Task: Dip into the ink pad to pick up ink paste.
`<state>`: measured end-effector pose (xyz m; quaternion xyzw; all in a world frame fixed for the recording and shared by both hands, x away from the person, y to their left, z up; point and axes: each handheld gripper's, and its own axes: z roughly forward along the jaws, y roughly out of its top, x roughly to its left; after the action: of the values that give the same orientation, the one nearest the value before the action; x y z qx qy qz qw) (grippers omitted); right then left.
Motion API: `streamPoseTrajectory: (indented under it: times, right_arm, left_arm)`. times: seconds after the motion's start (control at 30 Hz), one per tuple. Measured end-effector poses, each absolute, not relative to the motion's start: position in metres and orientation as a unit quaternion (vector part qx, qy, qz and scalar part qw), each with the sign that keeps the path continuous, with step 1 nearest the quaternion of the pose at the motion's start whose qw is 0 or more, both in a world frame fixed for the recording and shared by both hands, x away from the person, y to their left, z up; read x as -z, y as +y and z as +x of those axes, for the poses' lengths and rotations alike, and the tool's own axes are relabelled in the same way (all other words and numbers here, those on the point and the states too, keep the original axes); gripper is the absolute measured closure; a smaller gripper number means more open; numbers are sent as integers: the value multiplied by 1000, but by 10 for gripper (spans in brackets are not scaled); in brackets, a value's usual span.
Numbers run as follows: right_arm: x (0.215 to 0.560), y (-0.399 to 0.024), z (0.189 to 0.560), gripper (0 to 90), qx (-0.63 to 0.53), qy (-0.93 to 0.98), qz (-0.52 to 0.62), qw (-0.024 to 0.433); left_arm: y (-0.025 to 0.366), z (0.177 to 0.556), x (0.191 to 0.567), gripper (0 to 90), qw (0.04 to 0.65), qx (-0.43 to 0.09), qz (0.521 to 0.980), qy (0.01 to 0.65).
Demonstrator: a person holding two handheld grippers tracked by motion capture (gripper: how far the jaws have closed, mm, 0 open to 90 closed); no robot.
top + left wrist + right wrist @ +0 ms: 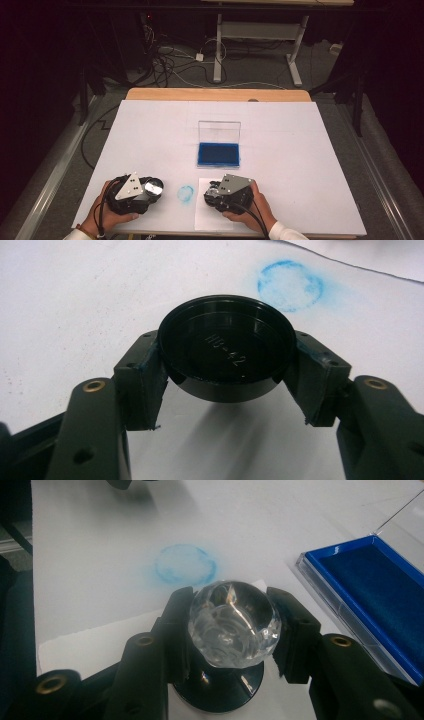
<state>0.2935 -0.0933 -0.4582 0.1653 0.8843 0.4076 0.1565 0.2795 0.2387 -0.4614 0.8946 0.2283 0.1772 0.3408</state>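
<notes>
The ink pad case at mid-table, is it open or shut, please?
Open: the ink pad case has its clear lid standing upright behind the bare blue pad.

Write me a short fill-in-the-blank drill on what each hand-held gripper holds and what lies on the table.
1. The left hand-held gripper is shut on a black round ____.
2. The right hand-held gripper is shut on a clear ____ knob.
3. The open ink pad is ____ in colour.
4. The round stain lies ____ the two grippers.

Missing words: cap; glass; blue; between
</notes>
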Motion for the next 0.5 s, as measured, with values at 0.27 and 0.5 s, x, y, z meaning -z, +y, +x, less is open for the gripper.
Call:
streamPoseTrajectory:
  times: [0.27, 0.5]
  right_arm:
    - [459, -96, 293, 570, -411, 883, 166, 157]
    - [458, -95, 292, 570, -409, 884, 164, 158]
  left_arm:
    - [240, 279, 461, 362, 342, -178, 894, 229]
    - [240, 279, 461, 362, 341, -176, 894, 230]
